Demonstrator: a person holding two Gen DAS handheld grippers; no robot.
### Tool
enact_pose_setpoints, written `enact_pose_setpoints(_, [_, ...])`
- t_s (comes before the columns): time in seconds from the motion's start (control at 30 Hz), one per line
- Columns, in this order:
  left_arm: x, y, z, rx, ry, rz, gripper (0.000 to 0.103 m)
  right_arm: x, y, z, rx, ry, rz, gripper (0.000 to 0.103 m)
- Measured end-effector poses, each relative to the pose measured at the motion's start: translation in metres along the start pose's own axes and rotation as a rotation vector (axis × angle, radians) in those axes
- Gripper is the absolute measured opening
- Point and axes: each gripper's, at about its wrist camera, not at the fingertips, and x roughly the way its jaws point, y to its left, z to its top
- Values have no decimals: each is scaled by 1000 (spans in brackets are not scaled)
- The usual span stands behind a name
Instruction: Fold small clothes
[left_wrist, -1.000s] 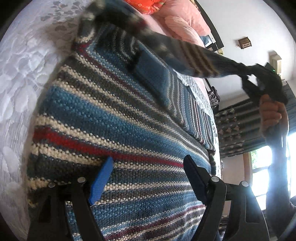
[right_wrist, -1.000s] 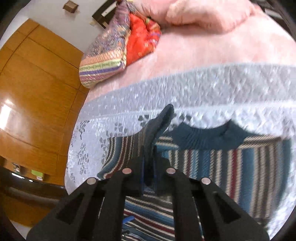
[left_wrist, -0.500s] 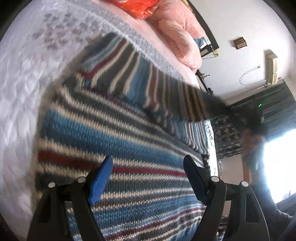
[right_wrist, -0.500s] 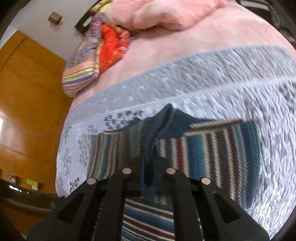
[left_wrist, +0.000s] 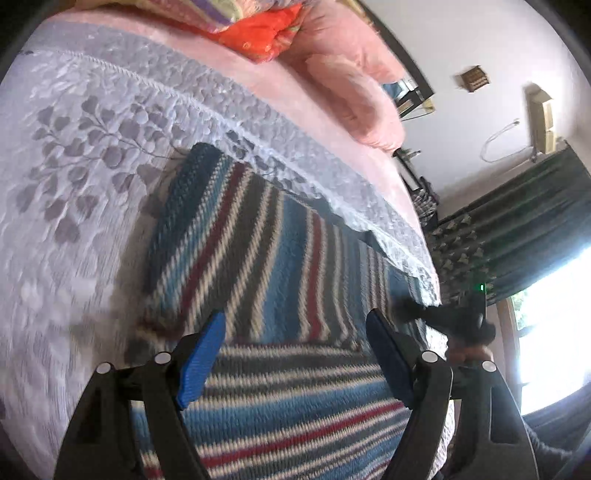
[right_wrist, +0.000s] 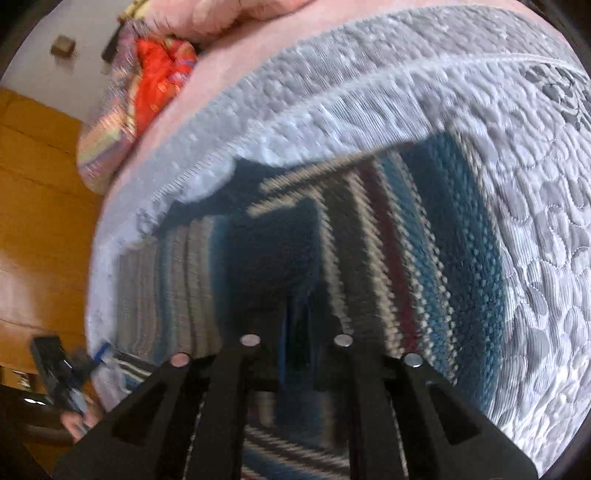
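Lying limp on the bed, the blue striped knit sweater (left_wrist: 280, 266) (soft, floppy) suits edge grips; left claw (left_wrist: 295, 354) spread, right claw (right_wrist: 295, 332) pinching its cloth.

Both tools are black plastic linkages with silver rivet heads: the left gripper (left_wrist: 295, 354) carries blue pads (left_wrist: 201, 363) on its fingers, and at three o'clock a hand (left_wrist: 471, 352) grips the right gripper (right_wrist: 295, 347), dark-padded too.

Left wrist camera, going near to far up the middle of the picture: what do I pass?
Left gripper with open jaws → striped sweater → white quilted bedspread → pink blanket → orange cushion.
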Motion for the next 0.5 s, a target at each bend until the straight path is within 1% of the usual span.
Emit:
enact_pose_setpoints(0.07, [16,6,16,-21,62,29,79,-2,-1,1,-4,3,9,16])
enact_pose_setpoints(0.1, [20,6,22,-27,72,40,79,-12,0,4,5,-19,10,19])
enact_pose_setpoints(0.13, [22,5,29,-27,75,27,79,-21,1,7,10,-53,23,21])
enact_pose_setpoints(0.2, [24,-3,52,-9,68,-6,79,-38,5,16,25,-107,80,21])
enact_pose_setpoints(0.23, [25,-6,59,-2,62,-15,79,-40,7,20,27,-118,111,21])
enact_pose_setpoints(0.27, [30,-7,71,3,58,-28,79,-38,10,25,23,-111,132,21])
enact_pose_setpoints(0.33, [41,-4,86,-23,59,-25,79,-22,13,33,30,-59,165,21])
enact_pose_setpoints(0.37, [52,1,93,-52,73,-39,79,-8,12,34,42,-16,167,21])
enact_pose_setpoints(0.4, [61,6,98,-69,86,-35,79,3,9,33,50,13,161,21])
enact_pose_setpoints(0.43, [73,15,100,-89,106,4,79,13,5,32,58,39,152,19])
enact_pose_setpoints(0.47, [82,22,101,-105,121,30,77,21,2,29,62,56,138,9])
enact_pose_setpoints(0.5, [89,29,101,-119,127,41,73,28,-4,27,57,57,118,3])
